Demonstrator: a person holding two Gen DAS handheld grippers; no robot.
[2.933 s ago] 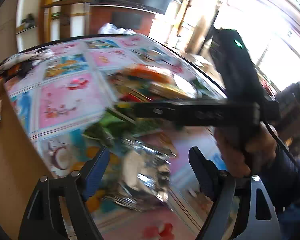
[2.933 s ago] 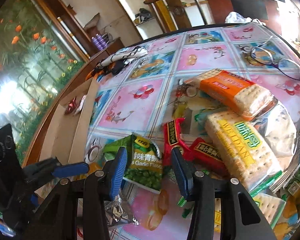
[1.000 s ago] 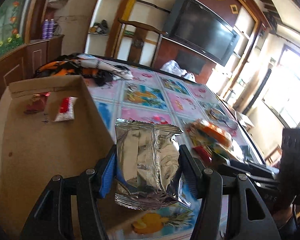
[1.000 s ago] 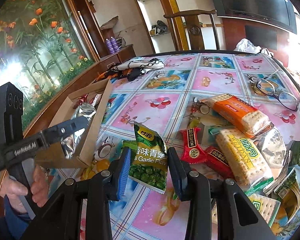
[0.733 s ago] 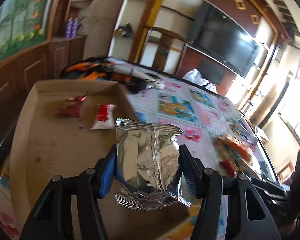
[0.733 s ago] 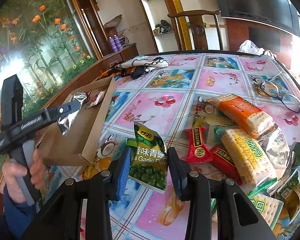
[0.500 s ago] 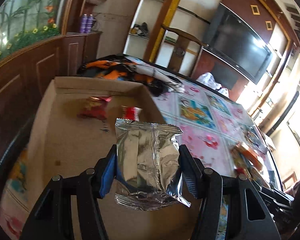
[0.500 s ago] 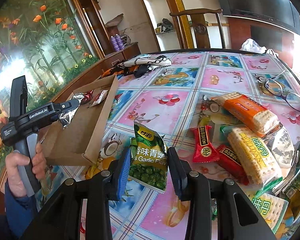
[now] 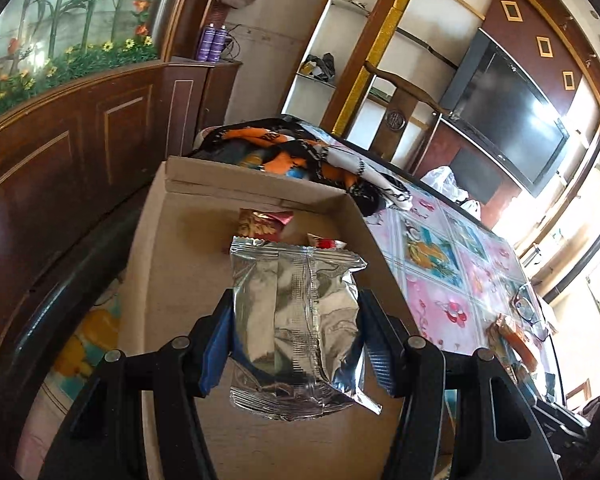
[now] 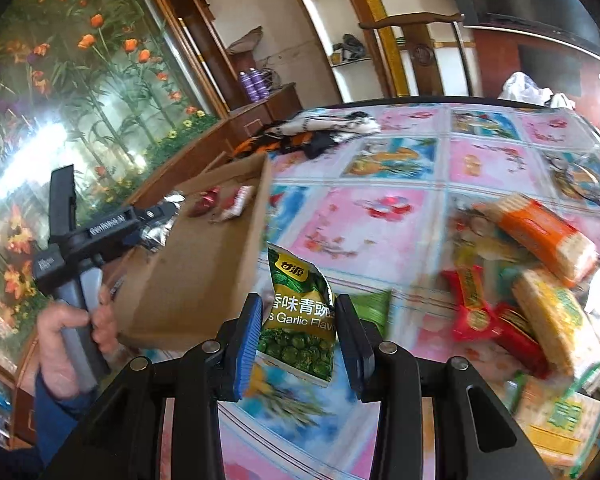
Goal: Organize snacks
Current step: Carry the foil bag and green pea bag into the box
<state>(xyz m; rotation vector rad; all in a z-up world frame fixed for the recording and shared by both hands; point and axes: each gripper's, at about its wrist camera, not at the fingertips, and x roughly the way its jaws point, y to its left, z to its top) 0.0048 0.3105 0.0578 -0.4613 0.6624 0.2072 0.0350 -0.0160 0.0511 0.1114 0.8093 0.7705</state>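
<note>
My left gripper (image 9: 296, 320) is shut on a silver foil snack bag (image 9: 296, 320) and holds it above the open cardboard box (image 9: 180, 264). Two small red snack packets (image 9: 264, 226) lie at the box's far end. In the right wrist view the left gripper (image 10: 156, 220) reaches over the box (image 10: 204, 280). My right gripper (image 10: 300, 328) is shut on a green garlic pea bag (image 10: 300, 320), lifted off the table beside the box's right wall.
A pile of snacks lies at the right of the table: an orange cracker pack (image 10: 540, 236), a yellow cracker pack (image 10: 556, 320), red packets (image 10: 476, 308). Eyeglasses (image 10: 580, 184) lie beyond. Dark cloth (image 9: 300, 152) sits behind the box. The flowered tablecloth (image 10: 372, 208) covers the table.
My left gripper picked up the silver bag and carried it left over the box. My right gripper closed on the green pea bag, lifted it and moved toward the box.
</note>
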